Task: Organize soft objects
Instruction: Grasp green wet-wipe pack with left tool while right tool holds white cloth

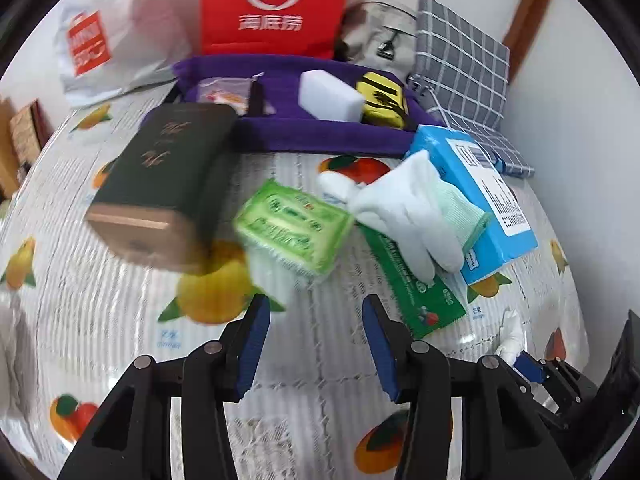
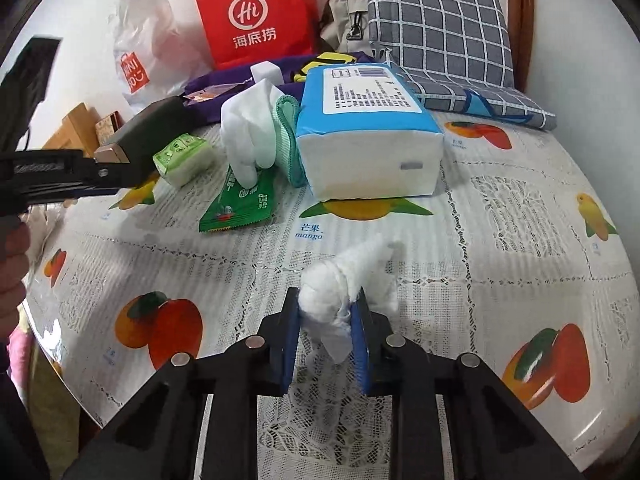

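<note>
In the right wrist view my right gripper (image 2: pixel 328 300) is shut on a knotted white cloth wad (image 2: pixel 344 280) just above the fruit-print tablecloth (image 2: pixel 520 240). My left gripper (image 1: pixel 316 308) stands open with only tablecloth between its fingers. Just beyond it lies a green tissue pack (image 1: pixel 292 228). A white glove with a green cuff (image 1: pixel 408 208) rests against a blue tissue pack (image 1: pixel 480 196) and on a green sachet (image 1: pixel 416 292). The cloth wad (image 1: pixel 510 334) also shows at the lower right of the left wrist view, in the right gripper (image 1: pixel 532 364).
A dark box (image 1: pixel 164 184) lies left of the green pack. Behind it a purple fabric tray (image 1: pixel 320 140) holds a white sponge (image 1: pixel 332 96) and a yellow item (image 1: pixel 382 98). A red bag (image 1: pixel 276 4), a white plastic bag (image 1: pixel 104 40) and a grey checked cushion (image 1: pixel 460 52) line the back.
</note>
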A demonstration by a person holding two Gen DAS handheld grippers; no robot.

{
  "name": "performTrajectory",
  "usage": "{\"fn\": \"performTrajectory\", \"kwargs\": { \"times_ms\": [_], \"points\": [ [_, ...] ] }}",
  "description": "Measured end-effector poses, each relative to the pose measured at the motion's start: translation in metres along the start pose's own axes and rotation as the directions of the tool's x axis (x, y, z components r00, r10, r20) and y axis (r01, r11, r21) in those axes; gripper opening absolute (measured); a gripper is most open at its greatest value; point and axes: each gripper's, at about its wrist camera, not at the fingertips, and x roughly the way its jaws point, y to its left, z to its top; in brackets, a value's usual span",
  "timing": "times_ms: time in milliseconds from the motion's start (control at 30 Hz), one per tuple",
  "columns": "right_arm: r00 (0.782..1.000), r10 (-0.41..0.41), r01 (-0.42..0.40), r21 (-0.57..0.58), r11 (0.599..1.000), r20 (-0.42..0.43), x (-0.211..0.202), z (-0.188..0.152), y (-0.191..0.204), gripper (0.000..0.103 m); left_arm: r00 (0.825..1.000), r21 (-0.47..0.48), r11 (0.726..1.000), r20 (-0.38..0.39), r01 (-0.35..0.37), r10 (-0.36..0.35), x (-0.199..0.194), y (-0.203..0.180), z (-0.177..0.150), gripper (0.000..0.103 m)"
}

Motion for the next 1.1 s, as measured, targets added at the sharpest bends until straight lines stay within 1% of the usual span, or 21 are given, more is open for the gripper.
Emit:
{"fn": "performTrajectory", "kwargs": {
  "times_ms": [167,367,400,433,467,500,567,633,700,867,933,1100],
  "points": [
    [0.999,-0.025,0.025,-0.019,0.999,0.022,0.0,-0.003,0.005,0.025,0.999,0.069,0.996,0.002,-0.049,0.049,0.014,-0.015,0.01,0.046],
    [1.0,0.0,0.001,-0.017,1.0,0.022,0.001,-0.003,0.001,0.025,0.992,0.122,0.985,-0.024,-0.12,0.124,0.039,-0.021,0.019,0.045],
    [1.0,-0.001,0.002,-0.018,1.0,0.021,0.001,-0.003,0.001,0.025,0.992,0.121,0.985,-0.019,-0.124,0.127,0.041,-0.021,0.019,0.042],
    [1.0,-0.004,0.004,-0.017,1.0,0.021,0.001,-0.003,0.002,0.025,0.991,0.119,0.984,-0.016,-0.13,0.133,0.043,-0.02,0.02,0.034],
    [1.0,-0.007,0.007,-0.017,1.0,0.022,0.001,-0.003,0.002,0.025,0.99,0.118,0.984,-0.018,-0.134,0.137,0.044,-0.02,0.021,0.028],
    [1.0,-0.012,0.012,-0.022,1.0,0.021,0.002,-0.003,0.003,0.025,0.992,0.11,0.987,-0.026,-0.121,0.124,0.046,-0.018,0.021,0.021],
    [1.0,-0.022,0.022,-0.034,0.999,0.016,0.002,-0.002,0.004,0.025,0.995,0.1,0.991,-0.026,-0.094,0.097,0.047,-0.015,0.021,0.019],
    [1.0,-0.019,0.019,-0.027,0.999,0.012,0.002,-0.002,0.004,0.025,0.996,0.117,0.989,-0.024,-0.088,0.091,0.045,-0.015,0.018,0.015],
    [1.0,-0.014,0.014,-0.02,1.0,0.013,0.002,-0.002,0.003,0.025,0.996,0.112,0.99,-0.026,-0.08,0.083,0.042,-0.014,0.017,0.013],
    [1.0,-0.013,0.013,-0.018,1.0,0.021,0.001,-0.003,0.004,0.025,0.997,0.109,0.992,-0.031,-0.061,0.065,0.026,-0.01,0.003,0.012],
    [1.0,-0.008,0.009,-0.006,1.0,0.023,0.001,-0.003,0.003,0.025,0.998,0.106,0.993,-0.037,-0.052,0.056,0.017,-0.006,-0.006,0.011],
    [1.0,-0.004,0.004,0.008,1.0,0.019,0.0,-0.002,0.001,0.025,0.997,0.11,0.992,-0.049,-0.062,0.067,-0.009,0.011,-0.037,0.011]
  ]
}}
